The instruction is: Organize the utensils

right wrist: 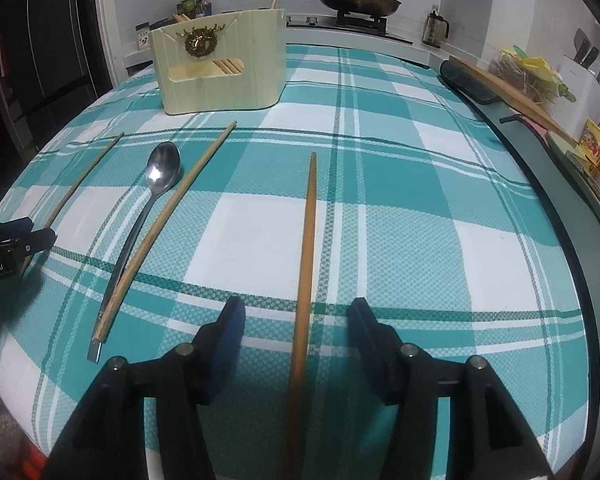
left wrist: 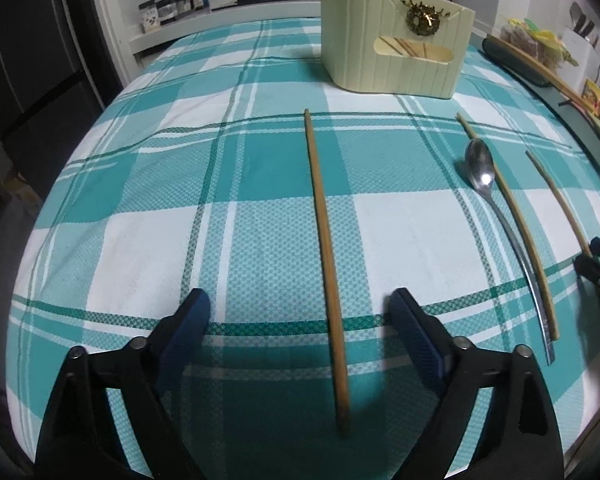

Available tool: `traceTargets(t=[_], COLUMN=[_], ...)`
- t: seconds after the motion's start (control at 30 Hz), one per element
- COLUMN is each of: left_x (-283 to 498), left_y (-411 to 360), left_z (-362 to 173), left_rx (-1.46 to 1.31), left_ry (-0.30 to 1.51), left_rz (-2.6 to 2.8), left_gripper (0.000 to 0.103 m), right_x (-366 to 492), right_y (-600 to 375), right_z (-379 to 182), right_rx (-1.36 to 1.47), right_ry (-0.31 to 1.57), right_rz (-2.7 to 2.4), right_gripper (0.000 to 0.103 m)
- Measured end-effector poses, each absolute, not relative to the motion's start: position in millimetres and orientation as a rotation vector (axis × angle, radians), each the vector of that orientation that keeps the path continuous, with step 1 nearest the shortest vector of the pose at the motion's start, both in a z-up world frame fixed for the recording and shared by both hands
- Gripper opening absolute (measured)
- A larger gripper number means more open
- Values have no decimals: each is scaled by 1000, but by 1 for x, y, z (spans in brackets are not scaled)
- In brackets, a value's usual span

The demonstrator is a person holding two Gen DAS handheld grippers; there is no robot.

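On the table (left wrist: 112,240), the spoon (left wrist: 480,168) lies touching one chopstick (left wrist: 520,232) (well short of the cream holder (left wrist: 392,60)). To the spoon's left, the left tool (left wrist: 300,320) stands released astride another chopstick (left wrist: 326,260); to its right, the right tool (right wrist: 296,328) is released astride a third (right wrist: 306,260).

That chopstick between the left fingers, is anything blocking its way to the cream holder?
Nothing visible. The chopstick lies between the open left gripper fingers, and only bare checked cloth runs up to the holder. The spoon lies off to the right.
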State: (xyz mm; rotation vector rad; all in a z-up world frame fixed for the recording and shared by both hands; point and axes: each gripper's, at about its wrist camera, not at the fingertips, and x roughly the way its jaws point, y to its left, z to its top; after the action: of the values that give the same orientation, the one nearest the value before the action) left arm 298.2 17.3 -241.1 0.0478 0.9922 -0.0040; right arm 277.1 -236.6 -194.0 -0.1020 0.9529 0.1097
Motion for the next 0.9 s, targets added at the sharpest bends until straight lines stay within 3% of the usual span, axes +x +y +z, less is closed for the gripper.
traceTargets(t=[0.23, 0.9], left_x=[303, 298], left_y=[25, 25], left_z=[-245, -246], left_rx=[32, 30], left_ry=[1002, 967], left_rz=[-28, -29], left_gripper=[103, 103], right_x=[282, 281], right_y=[-239, -239], right_z=[-197, -199], right_rx=[-97, -99], right_ry=[904, 888], right_rz=[115, 107], right_gripper=[64, 65])
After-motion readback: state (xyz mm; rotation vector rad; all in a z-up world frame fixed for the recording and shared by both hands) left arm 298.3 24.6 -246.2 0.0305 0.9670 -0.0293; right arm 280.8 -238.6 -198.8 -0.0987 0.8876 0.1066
